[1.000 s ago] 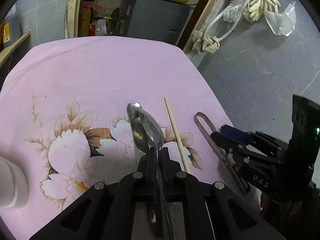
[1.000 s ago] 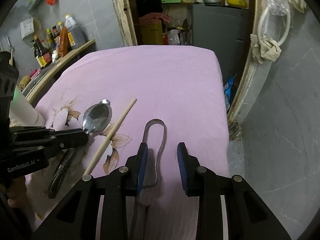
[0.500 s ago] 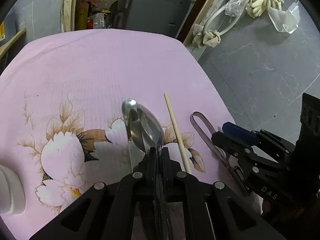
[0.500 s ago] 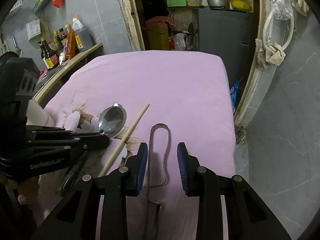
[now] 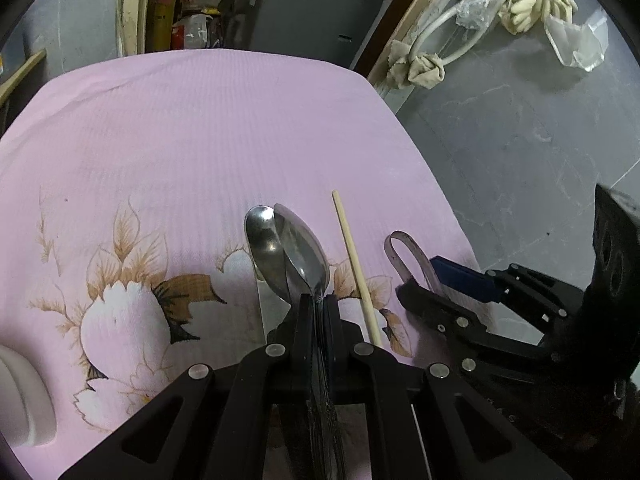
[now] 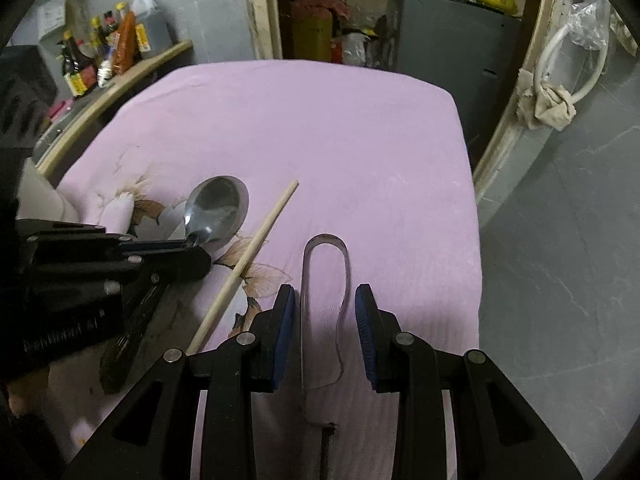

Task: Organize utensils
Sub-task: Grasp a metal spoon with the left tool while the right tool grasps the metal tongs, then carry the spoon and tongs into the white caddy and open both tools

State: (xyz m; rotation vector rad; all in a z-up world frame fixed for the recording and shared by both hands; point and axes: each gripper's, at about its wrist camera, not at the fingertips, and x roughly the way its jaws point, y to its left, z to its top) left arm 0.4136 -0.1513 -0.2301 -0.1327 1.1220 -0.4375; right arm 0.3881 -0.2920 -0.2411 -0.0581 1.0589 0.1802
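Steel spoon [image 5: 298,252] is clamped at its neck in your left gripper [image 5: 316,304], jaws closed on it, bowl held just above the pink floral cloth [image 5: 200,140] on the table. Your right gripper [image 6: 324,320] hovers with jaws open astride a thin bent metal loop [image 6: 324,264] lying flat. A smooth wooden chopstick [image 6: 248,260] lies between them. Judged step: gathering utensils; next, close squarely on the springy loop, which may slip, while the spoon goes to its place.
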